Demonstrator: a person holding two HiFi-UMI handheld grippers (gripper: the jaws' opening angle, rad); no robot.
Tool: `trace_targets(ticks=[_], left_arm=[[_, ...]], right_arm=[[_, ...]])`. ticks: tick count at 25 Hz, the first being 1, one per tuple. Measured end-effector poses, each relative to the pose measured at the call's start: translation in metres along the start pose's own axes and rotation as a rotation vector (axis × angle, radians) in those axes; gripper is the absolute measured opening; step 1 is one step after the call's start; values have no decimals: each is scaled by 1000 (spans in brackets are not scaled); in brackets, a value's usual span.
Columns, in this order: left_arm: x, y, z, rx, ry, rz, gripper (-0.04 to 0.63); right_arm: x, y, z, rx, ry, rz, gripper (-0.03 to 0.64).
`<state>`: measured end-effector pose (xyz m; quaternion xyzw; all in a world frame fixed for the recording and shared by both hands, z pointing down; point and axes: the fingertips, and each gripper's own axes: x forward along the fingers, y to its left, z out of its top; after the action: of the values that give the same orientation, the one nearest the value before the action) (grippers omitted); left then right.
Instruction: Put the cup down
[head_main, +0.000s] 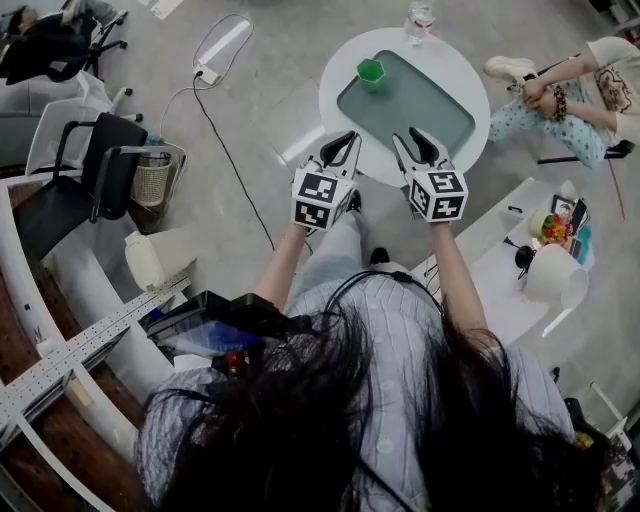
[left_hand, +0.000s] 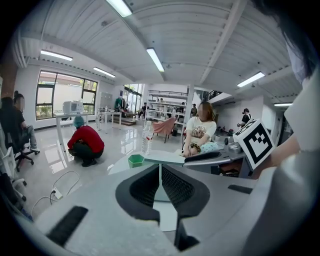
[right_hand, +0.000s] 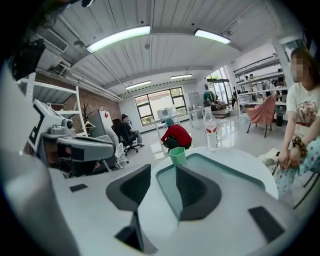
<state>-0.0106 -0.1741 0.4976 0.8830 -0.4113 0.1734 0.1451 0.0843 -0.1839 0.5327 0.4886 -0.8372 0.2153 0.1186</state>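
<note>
Two handheld grippers hover side by side at the near edge of a round white table (head_main: 338, 75). On the left gripper (head_main: 346, 140) the jaws are drawn together, with nothing between them. On the right gripper (head_main: 410, 138) the jaws stand apart and empty. A green cup (head_main: 371, 72) stands upright at the far left corner of the table's grey-green tray (head_main: 425, 105), well apart from both grippers. A clear water bottle (head_main: 420, 20) stands beyond the tray.

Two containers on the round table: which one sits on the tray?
The green cup, open-topped, at a far corner of the tray. The clear water bottle stands off the tray, on the bare white table at its far edge.
</note>
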Motion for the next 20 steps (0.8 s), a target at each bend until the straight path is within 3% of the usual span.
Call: trace_targets(ticks=[6,11,16,20], left_arm=[[-19,-36,-7,-8,-10,31,18],[-42,-74,-11,-95,-57,60,18],[-68,-115,-20,-35,-60,81,18],[-85,-145,-39,-42,-44,83,18]], right_arm=[[-41,13,-6,8,-32,38,170],[-82,28,-20,31,-62,58,166],[-123,45,-32,28,-78,87,164],[-151,55,-42,24,-92,105,151]])
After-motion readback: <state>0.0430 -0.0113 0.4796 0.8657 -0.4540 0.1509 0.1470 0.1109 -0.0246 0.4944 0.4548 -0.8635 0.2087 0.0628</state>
